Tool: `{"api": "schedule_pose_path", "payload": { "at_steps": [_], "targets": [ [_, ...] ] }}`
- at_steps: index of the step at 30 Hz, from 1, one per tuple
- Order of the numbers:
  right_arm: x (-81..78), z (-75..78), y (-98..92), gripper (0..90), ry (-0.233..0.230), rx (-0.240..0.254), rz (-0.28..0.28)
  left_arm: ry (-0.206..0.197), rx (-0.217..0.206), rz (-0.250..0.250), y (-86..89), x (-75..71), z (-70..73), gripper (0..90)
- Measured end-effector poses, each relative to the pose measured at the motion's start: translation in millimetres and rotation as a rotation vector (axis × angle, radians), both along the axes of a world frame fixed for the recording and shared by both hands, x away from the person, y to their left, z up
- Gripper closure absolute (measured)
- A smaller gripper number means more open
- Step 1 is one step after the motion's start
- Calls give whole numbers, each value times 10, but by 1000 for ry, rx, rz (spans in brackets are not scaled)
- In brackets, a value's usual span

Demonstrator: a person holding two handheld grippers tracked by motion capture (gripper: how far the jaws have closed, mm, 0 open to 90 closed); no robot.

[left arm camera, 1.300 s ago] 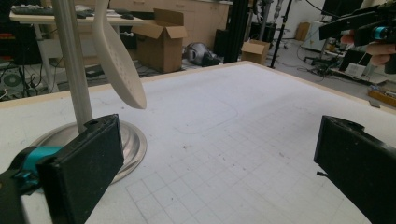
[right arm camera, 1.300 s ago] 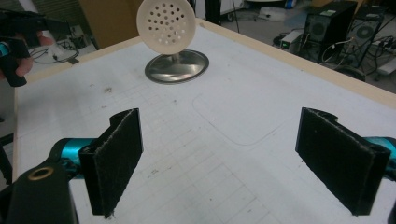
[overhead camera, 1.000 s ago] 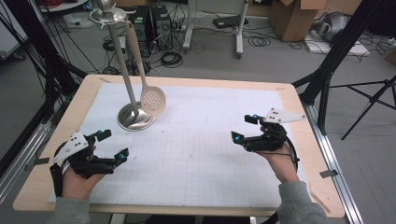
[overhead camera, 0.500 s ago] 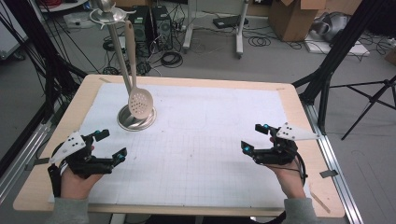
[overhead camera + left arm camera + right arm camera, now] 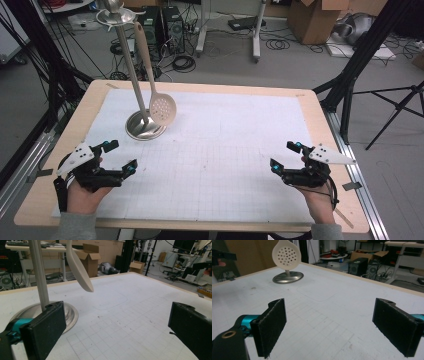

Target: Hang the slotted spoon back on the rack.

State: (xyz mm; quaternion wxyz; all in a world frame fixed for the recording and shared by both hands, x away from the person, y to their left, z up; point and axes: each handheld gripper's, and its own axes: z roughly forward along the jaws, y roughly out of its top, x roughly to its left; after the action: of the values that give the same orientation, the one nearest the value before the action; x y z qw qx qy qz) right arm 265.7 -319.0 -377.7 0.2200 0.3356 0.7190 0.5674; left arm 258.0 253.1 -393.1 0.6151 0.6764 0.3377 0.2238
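Here both the left gripper (image 5: 121, 156) and right gripper (image 5: 285, 155) are gaping wide, empty, well apart from the hanging slotted spoon (image 5: 162, 108).

Left gripper (image 5: 121, 156) and right gripper (image 5: 283, 155) low at the near corners, jaws wide apart, empty

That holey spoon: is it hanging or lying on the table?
Hanging. The slotted spoon dangles from the top of the metal stand, its bowl above the table.

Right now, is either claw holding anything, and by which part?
Nothing is held. The left claw and right claw are both open over the white gridded mat; the cream perforated plastic skimmer hangs from the steel stand, untouched.
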Motion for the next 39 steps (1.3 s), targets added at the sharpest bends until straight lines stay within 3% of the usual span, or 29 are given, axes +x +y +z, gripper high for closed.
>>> {"api": "schedule_pose_path", "payload": {
  "at_steps": [9, 15, 19, 21, 39],
  "targets": [
    [-50, -156, -111, 107, 35, -8, -27, 3, 3, 11, 25, -11, -18, 18],
    [-89, -238, -211, 107, 41, 25, -46, 3, 0, 23, 28, -29, -43, 18],
    [-121, -263, -268, 107, 16, 46, -61, 9, -2, 24, 22, -44, -72, 18],
    [-132, -284, -290, 107, 9, 30, -63, 13, -21, 13, 20, -52, -68, 18],
    [-283, -492, -454, 107, 21, 42, -90, 21, -5, 14, -1, -80, -105, 18]
  ]
}}
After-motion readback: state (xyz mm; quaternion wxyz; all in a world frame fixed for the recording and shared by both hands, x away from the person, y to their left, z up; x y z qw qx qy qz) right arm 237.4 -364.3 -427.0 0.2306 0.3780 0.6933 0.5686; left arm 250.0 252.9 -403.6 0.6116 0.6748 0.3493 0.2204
